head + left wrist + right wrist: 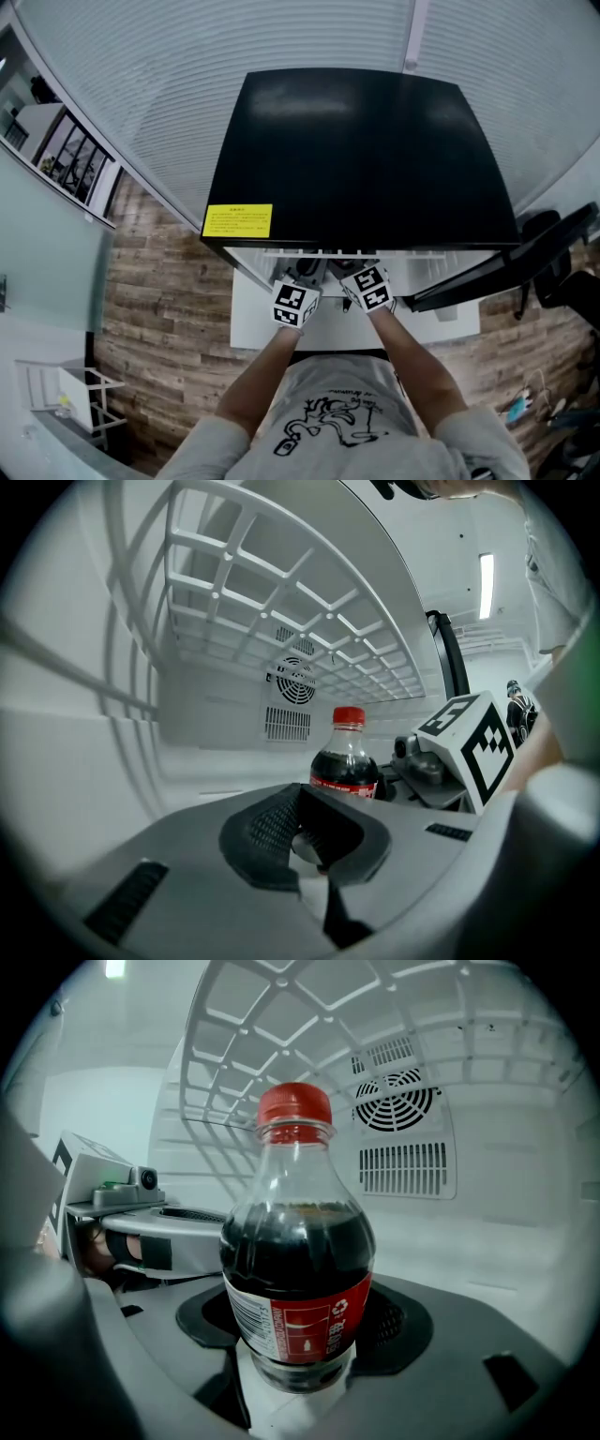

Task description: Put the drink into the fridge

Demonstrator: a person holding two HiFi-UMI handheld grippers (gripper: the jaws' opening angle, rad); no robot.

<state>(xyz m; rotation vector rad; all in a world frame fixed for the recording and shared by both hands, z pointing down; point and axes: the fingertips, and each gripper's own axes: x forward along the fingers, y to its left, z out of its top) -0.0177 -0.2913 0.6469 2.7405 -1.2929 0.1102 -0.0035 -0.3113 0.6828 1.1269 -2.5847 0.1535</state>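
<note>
Reaching into the open fridge (356, 150), both grippers have their marker cubes just outside its mouth in the head view, and the black door (497, 267) is swung out to the right. On the fridge's black top, at the front left corner, is a yellow sticker (237, 220) with lines of print too small to read. The right gripper (305, 1335) is clamped on the bottle (298, 1260), its dark pads (403, 1326) against the lower body on both sides. The bottle is upright inside the fridge, under the white grid shelf (262, 1016) and in front of the back wall with its round fan grille (394, 1101). Whether its base rests on the fridge floor cannot be told. It is clear plastic filled with dark cola and has a red cap (294, 1105). Its red label (309, 1321) carries a white recycling sign, a barcode on a white strip and white print that cannot be read, so no brand name shows. The left gripper (314, 832) is clenched with nothing in it, the jaws meeting along a seam, and it sits just beside the bottle on the left. From its view the bottle stands just beyond the jaws, next to the right gripper's cube (478, 742) with its black-and-white square marker. The person's pale shirt (342, 422) bears a black line drawing with no legible words.
</note>
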